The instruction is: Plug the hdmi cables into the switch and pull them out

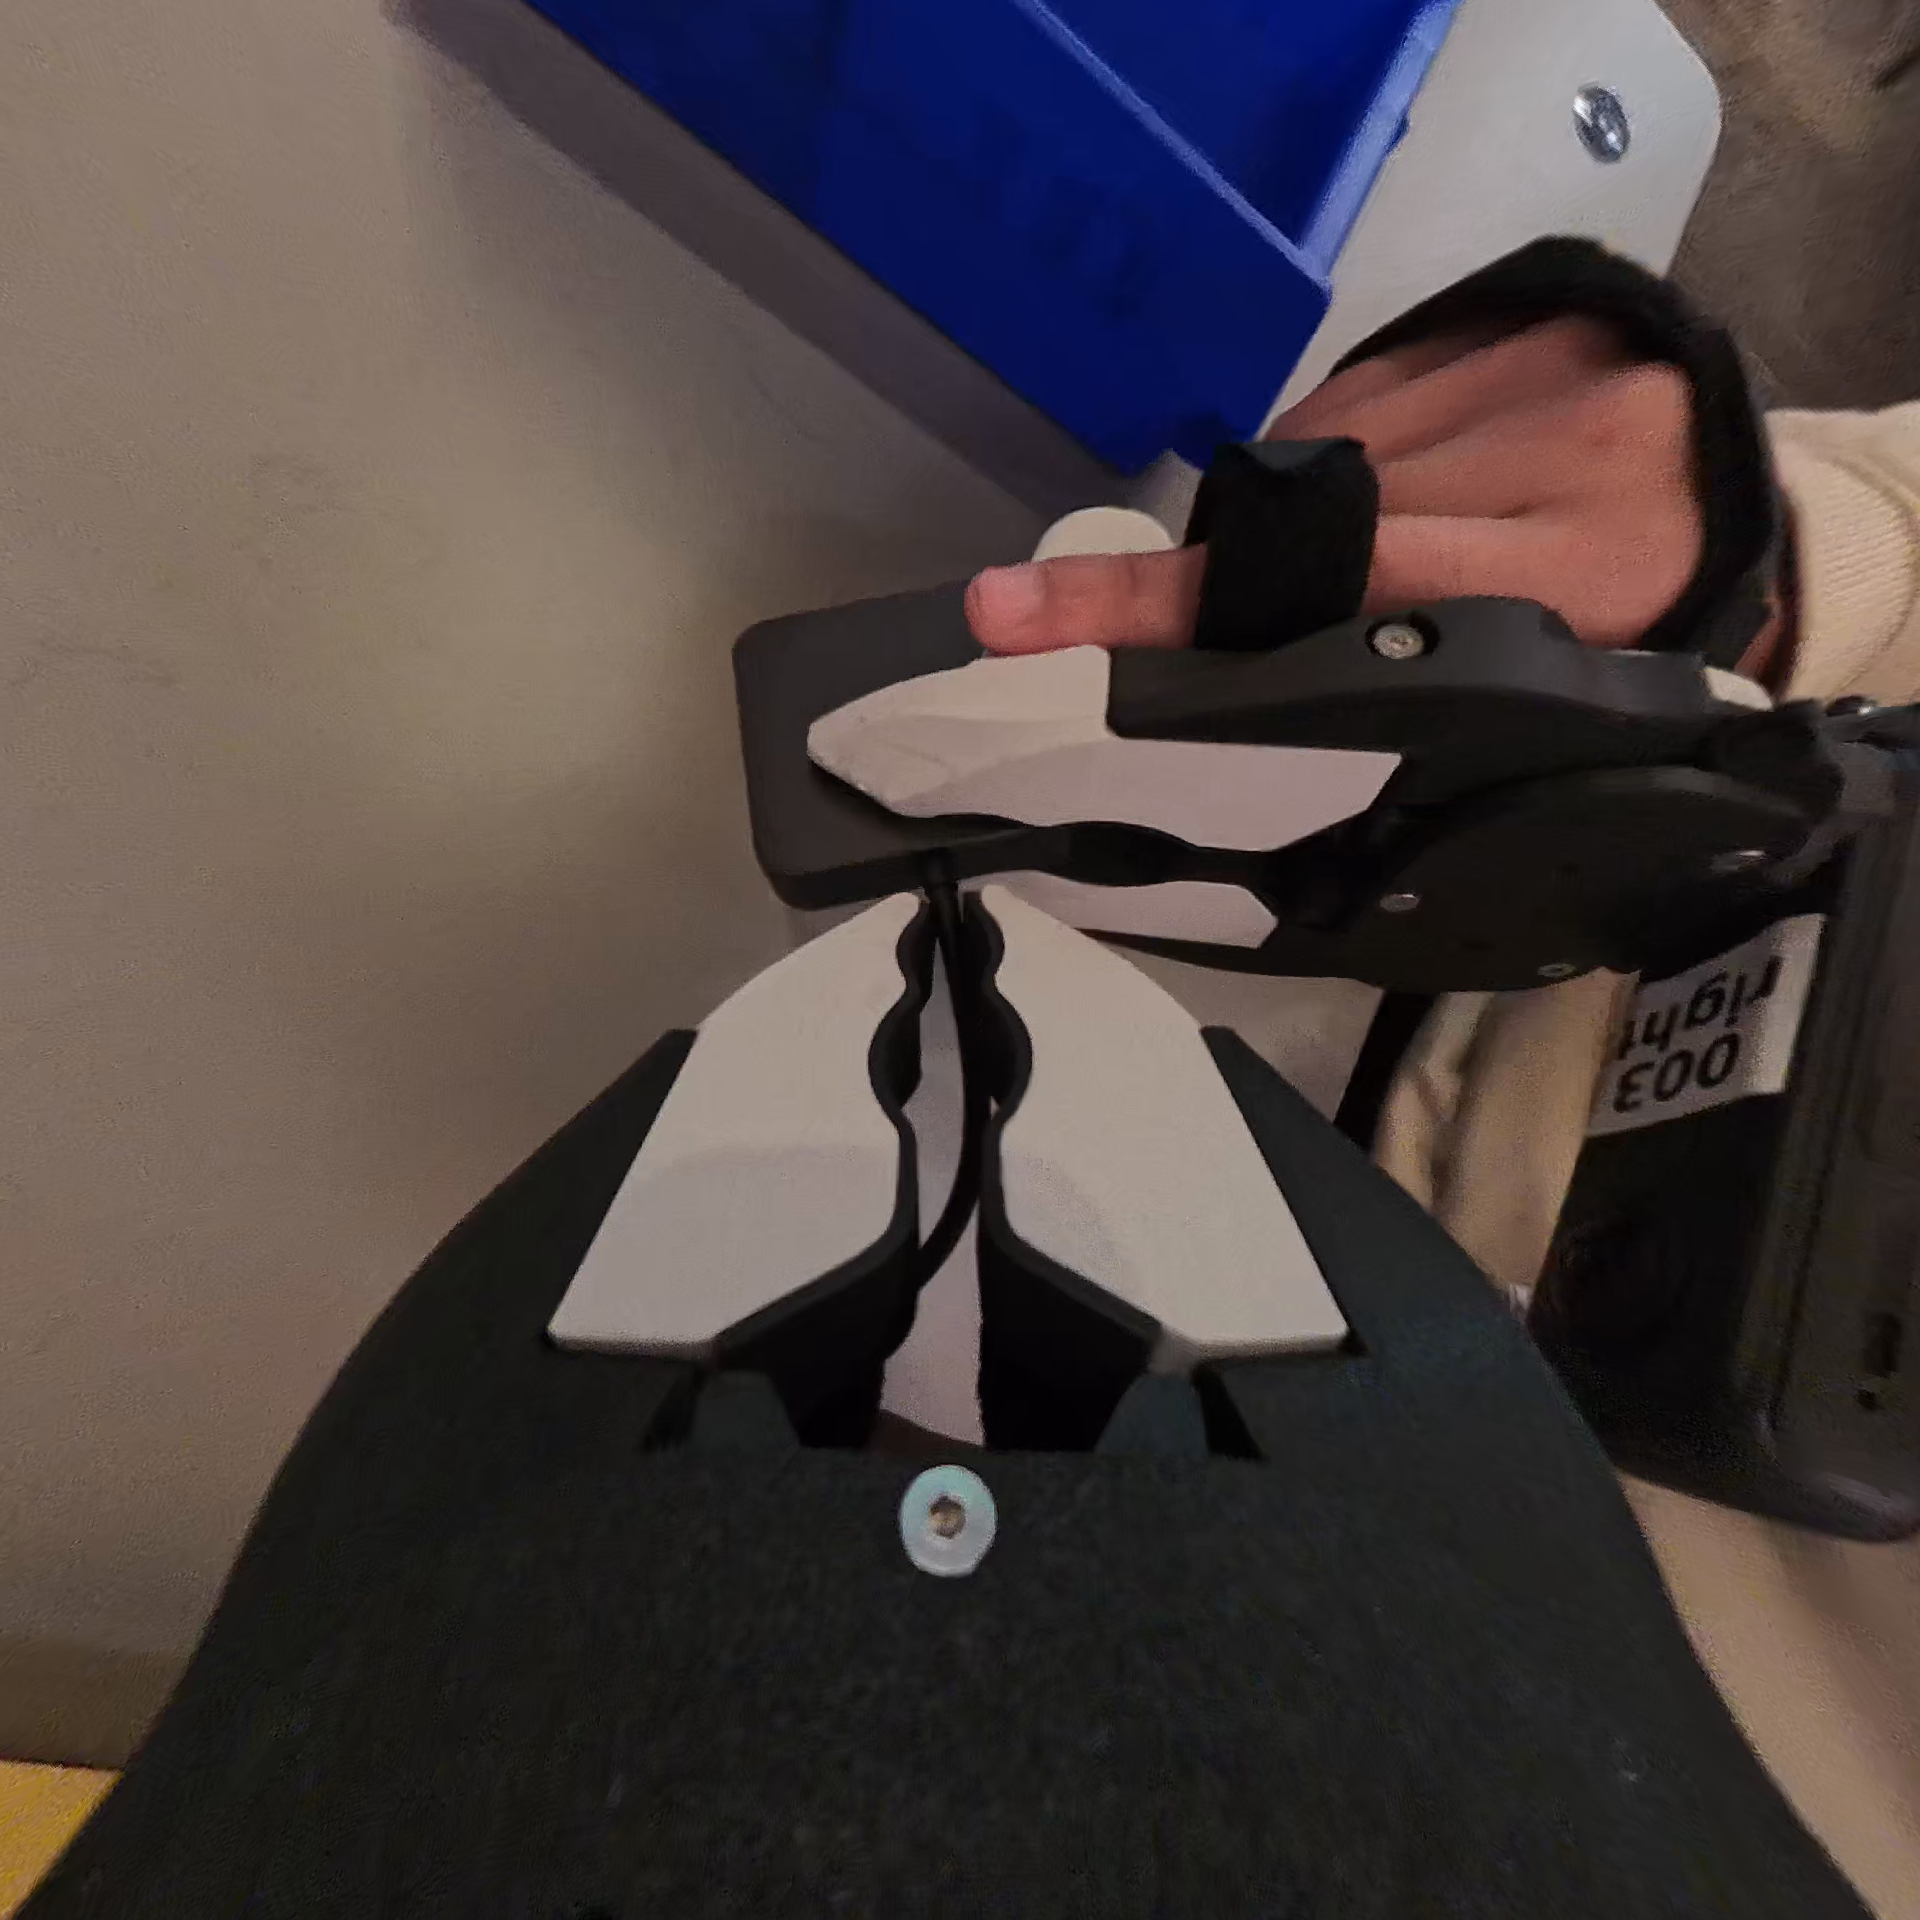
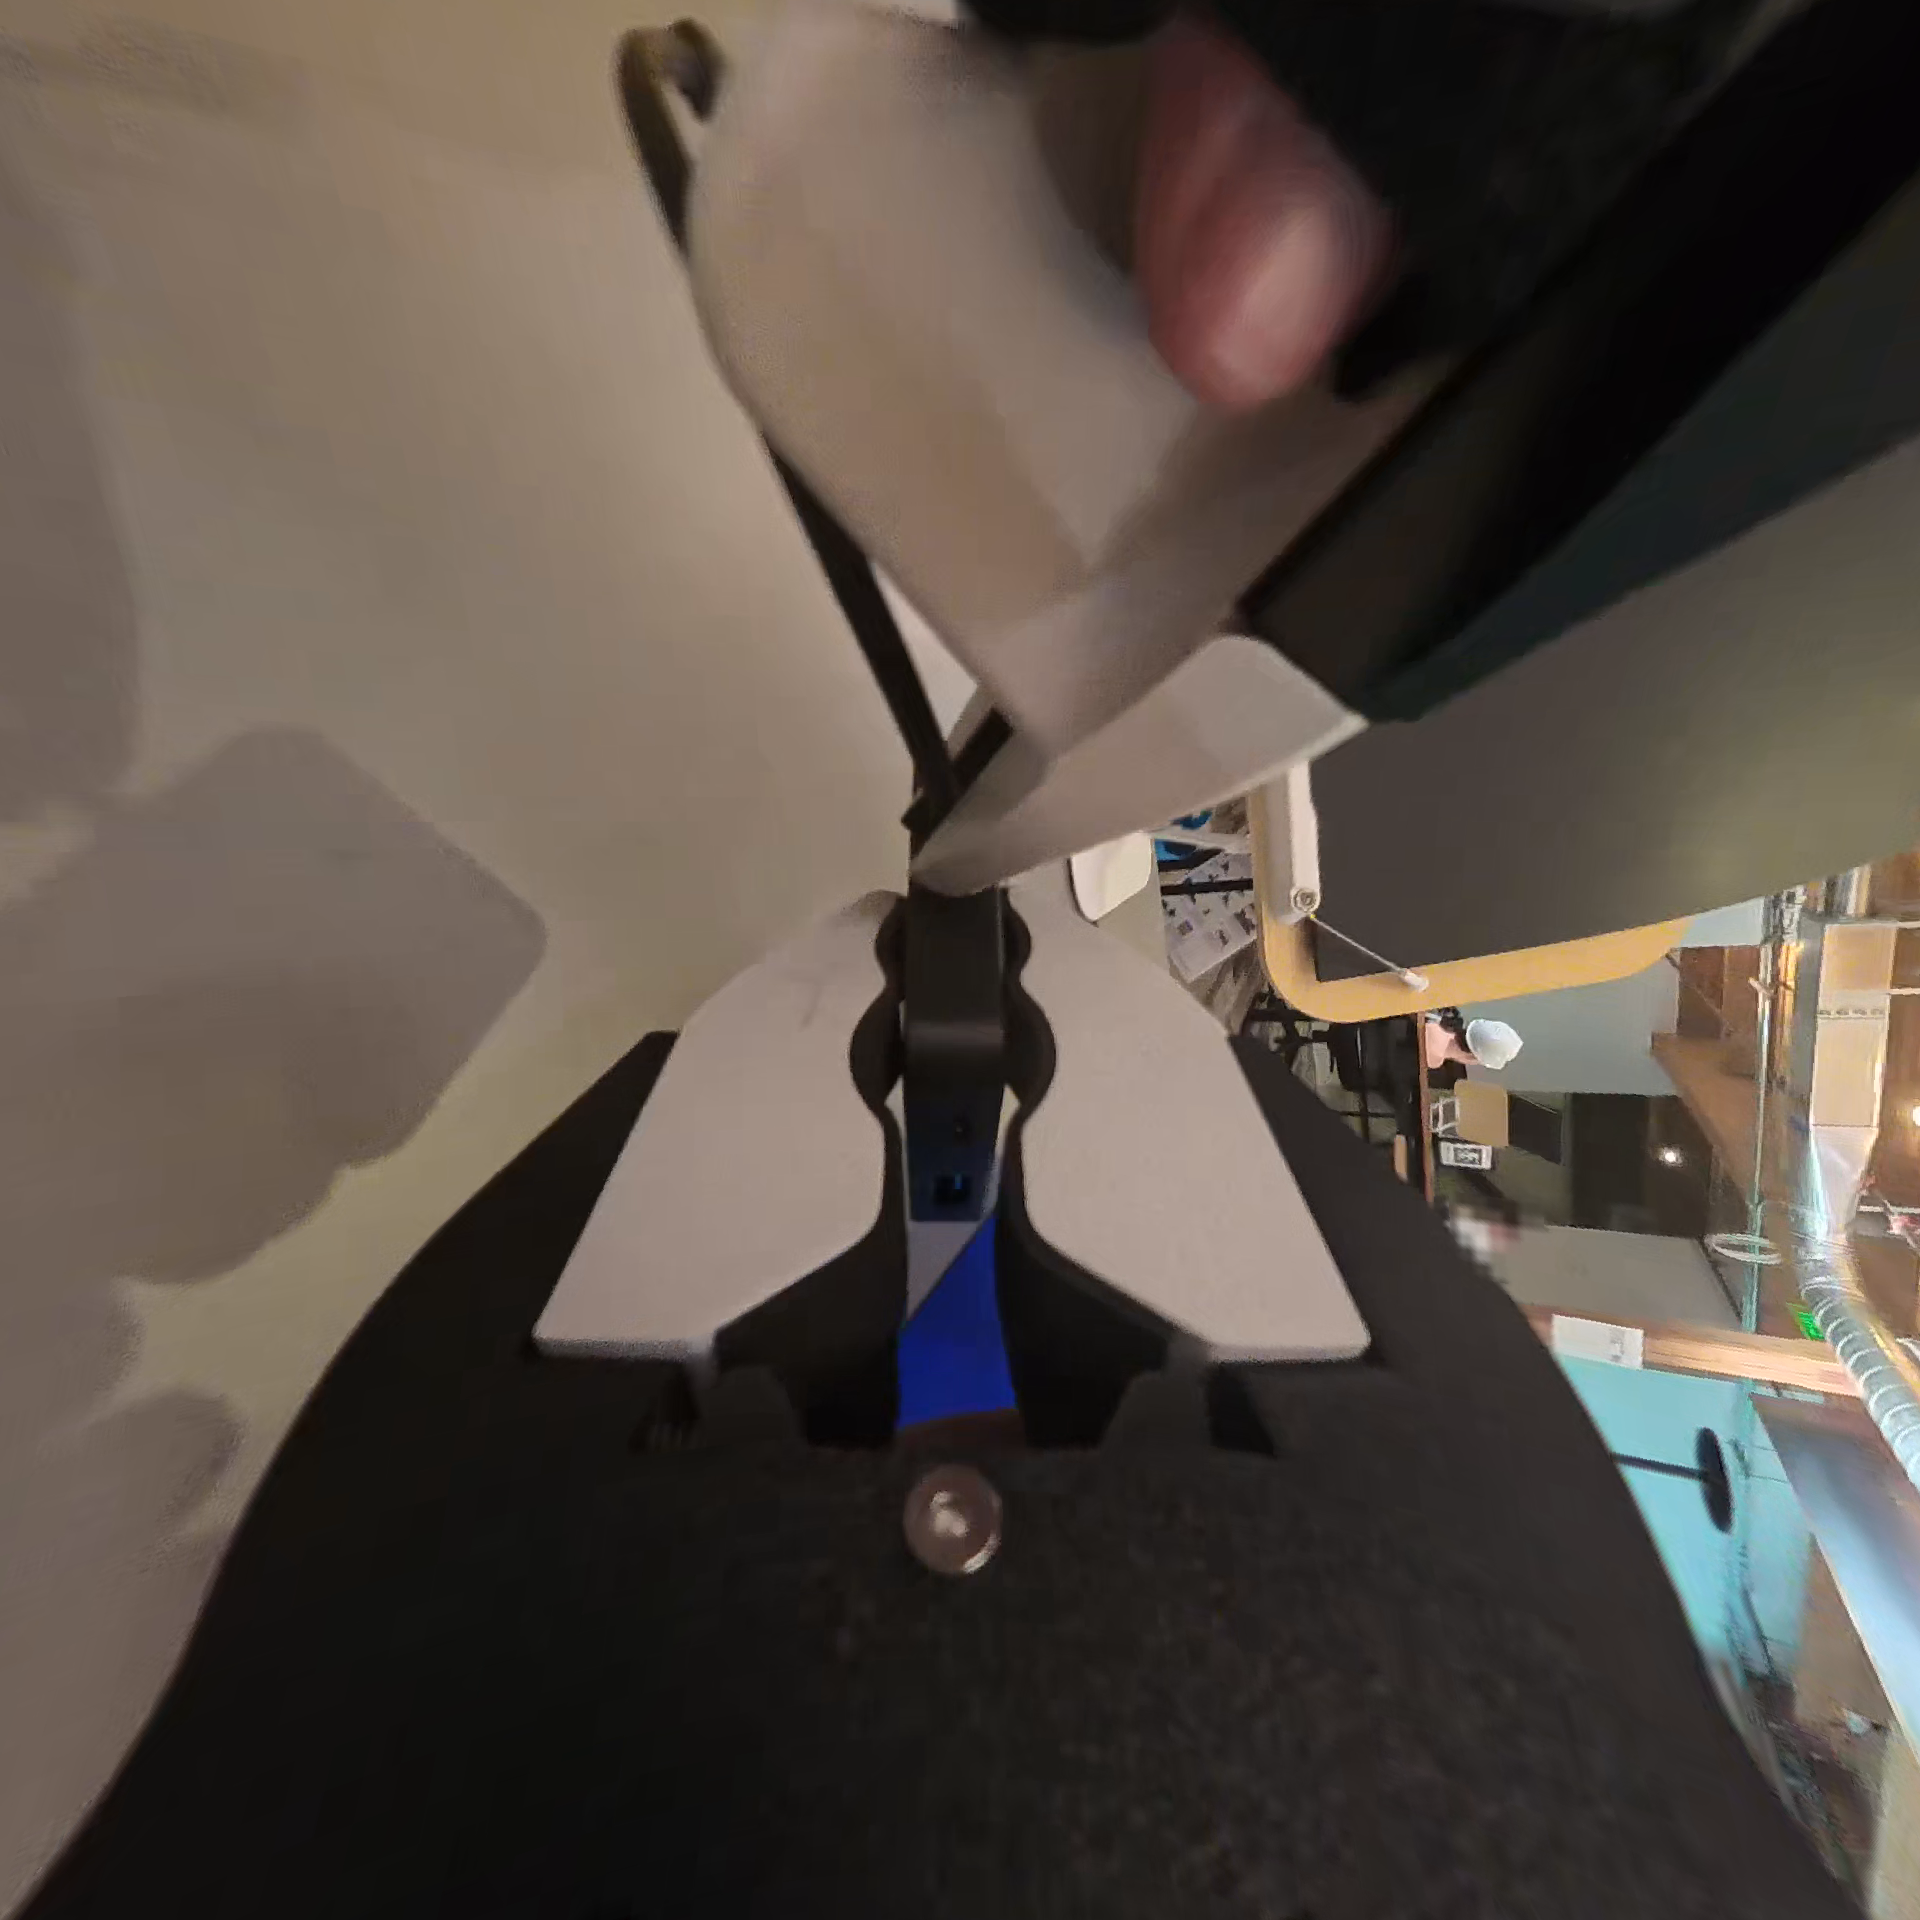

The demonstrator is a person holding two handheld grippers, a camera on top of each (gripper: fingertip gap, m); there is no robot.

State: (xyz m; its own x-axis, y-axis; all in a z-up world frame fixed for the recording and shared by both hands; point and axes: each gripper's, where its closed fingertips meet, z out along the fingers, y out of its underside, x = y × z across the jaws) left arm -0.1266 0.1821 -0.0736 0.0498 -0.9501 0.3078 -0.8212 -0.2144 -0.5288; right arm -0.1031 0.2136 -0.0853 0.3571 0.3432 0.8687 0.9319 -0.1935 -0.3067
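The switch [image 1: 774, 727] is a flat black box held in the air. My right gripper [image 1: 904, 821] comes in from the right and is shut on it, one white finger above and one below. A thin black cable [image 1: 961, 1049] runs from the switch's near edge down between the fingers of my left gripper [image 1: 948, 920], which is shut on it just below the switch. In the right wrist view the switch [image 2: 951, 1023] shows edge-on between the fingers of my right gripper [image 2: 951, 935]. My left gripper [image 2: 940, 847] meets it from above, and the cable [image 2: 862, 603] trails up and to the left.
A blue bin [image 1: 1039, 208] and a white plate with a screw [image 1: 1600, 120] stand behind on the beige table [image 1: 312, 623]. A person's hand [image 1: 1455, 488] and cream sleeve are at the right. A room with furniture [image 2: 1558, 1143] shows far right in the right wrist view. Both grippers' tips are close together, under 4 cm apart.
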